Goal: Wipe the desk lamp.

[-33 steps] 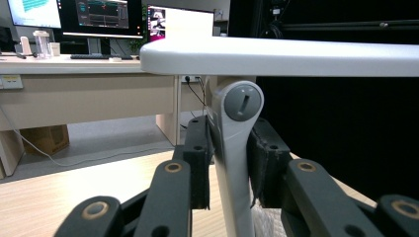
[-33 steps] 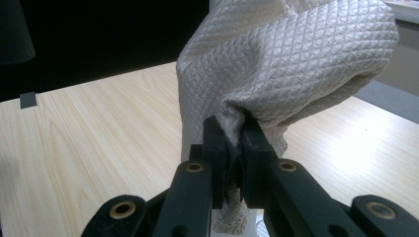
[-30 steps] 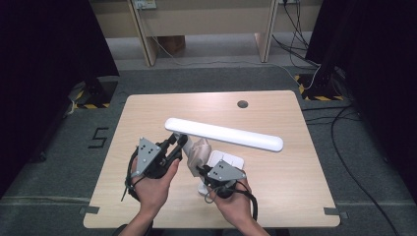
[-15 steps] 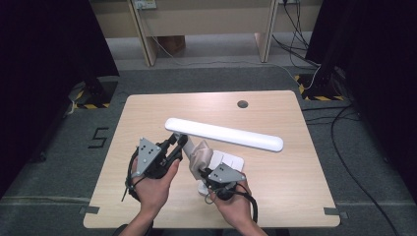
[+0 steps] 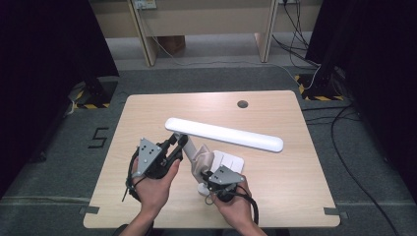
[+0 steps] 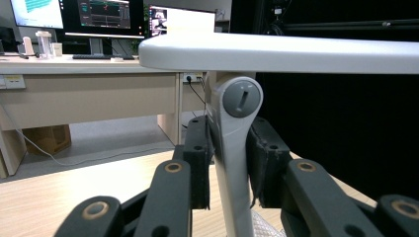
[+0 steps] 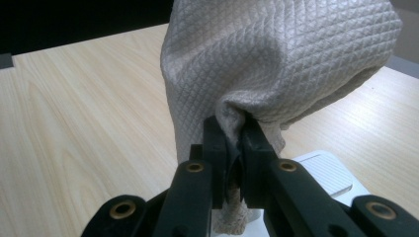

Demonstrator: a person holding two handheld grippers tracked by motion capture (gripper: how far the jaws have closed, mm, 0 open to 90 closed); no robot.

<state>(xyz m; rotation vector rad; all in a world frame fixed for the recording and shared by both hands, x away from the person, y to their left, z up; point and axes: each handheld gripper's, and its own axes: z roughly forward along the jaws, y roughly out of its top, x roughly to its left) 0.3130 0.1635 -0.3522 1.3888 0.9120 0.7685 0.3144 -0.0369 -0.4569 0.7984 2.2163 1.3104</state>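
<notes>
A white desk lamp stands on the wooden table (image 5: 147,113), its long bar head (image 5: 223,133) level above its flat base (image 5: 232,161). My left gripper (image 5: 179,142) is shut on the lamp's upright arm; in the left gripper view the pads (image 6: 197,163) press both sides of the arm (image 6: 231,163) just below the grey hinge (image 6: 241,97), under the head (image 6: 296,52). My right gripper (image 5: 209,173) is shut on a beige quilted cloth (image 5: 200,161). In the right gripper view the cloth (image 7: 276,64) bunches up from the right gripper (image 7: 232,140), above the base (image 7: 328,173).
A round cable hole (image 5: 242,104) sits near the table's far edge. Beyond the table stand desk legs (image 5: 142,34) and floor cables (image 5: 344,123). The left gripper view shows a far desk with monitors (image 6: 106,17).
</notes>
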